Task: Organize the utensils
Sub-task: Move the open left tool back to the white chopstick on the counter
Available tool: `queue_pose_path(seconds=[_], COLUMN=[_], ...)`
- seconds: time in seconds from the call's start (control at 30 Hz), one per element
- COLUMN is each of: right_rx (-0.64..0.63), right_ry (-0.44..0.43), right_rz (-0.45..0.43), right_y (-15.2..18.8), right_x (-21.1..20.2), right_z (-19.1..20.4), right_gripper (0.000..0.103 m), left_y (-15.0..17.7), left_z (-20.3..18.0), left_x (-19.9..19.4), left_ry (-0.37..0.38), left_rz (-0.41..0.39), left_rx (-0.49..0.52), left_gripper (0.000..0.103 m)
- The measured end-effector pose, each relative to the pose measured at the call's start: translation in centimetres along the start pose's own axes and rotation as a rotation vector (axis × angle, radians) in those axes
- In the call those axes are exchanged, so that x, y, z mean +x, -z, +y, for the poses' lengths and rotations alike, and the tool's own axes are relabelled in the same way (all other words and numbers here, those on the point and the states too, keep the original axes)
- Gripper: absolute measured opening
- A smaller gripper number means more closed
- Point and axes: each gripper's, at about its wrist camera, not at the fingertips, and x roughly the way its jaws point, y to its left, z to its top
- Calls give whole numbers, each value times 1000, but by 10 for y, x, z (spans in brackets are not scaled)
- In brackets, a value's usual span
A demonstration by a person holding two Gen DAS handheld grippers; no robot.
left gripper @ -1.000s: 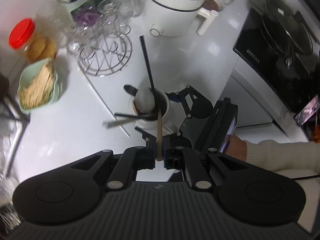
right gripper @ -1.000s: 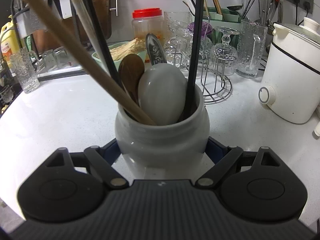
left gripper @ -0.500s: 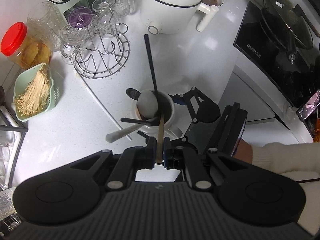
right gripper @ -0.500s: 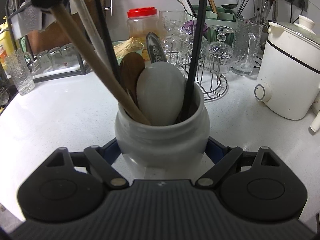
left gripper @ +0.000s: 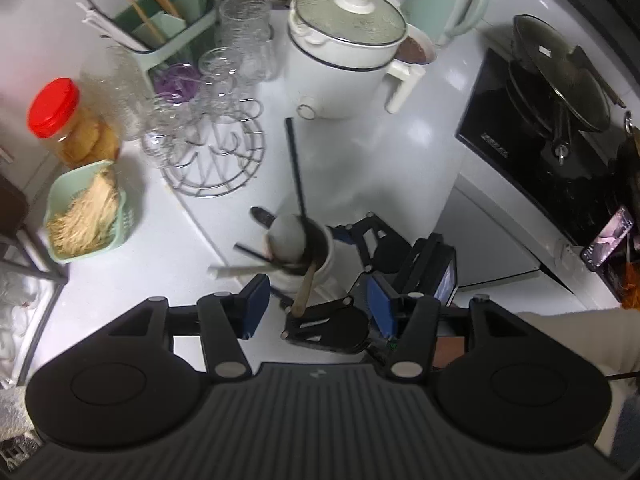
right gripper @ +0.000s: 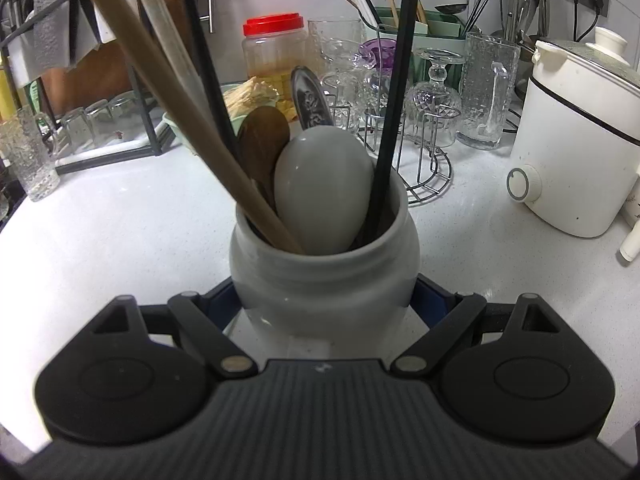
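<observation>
Blue-padded left gripper point(left gripper: 316, 308) hangs above the crock, jaws opening, the wooden handle point(left gripper: 303, 291) between them untouched. Right gripper point(right gripper: 325, 300) clamps the grey ceramic utensil crock point(right gripper: 325, 280) on the white counter point(right gripper: 112, 240). Crock contents: pale ladle bowl point(right gripper: 322, 188), dark wooden spoon point(right gripper: 262, 146), embossed metal handle point(right gripper: 310, 100), black chopsticks point(right gripper: 394, 100). Behind, a green caddy point(left gripper: 172, 26) holds more chopsticks.

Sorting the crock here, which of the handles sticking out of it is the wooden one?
The tan wooden handle, leaning left out of the crock. The others are a pale stick beside it and two thin black rods.
</observation>
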Motion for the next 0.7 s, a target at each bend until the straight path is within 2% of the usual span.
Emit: queue_pose_path(seconds=[0.27, 0.47, 0.7], right_rx=[10, 36, 69], right_ry=[10, 31, 64], right_rz=[3, 1, -5], right_y=[-6, -8, -8], right_x=[6, 9, 9], right_z=[0, -1, -5], right_gripper=[91, 91, 91], left_y=[24, 54, 86], left_z=[24, 52, 87], left_x=[-34, -35, -4], left_ry=[-64, -81, 12], left_rz=[-133, -212, -259], left_rx=[-61, -140, -353], left_gripper=[60, 60, 60])
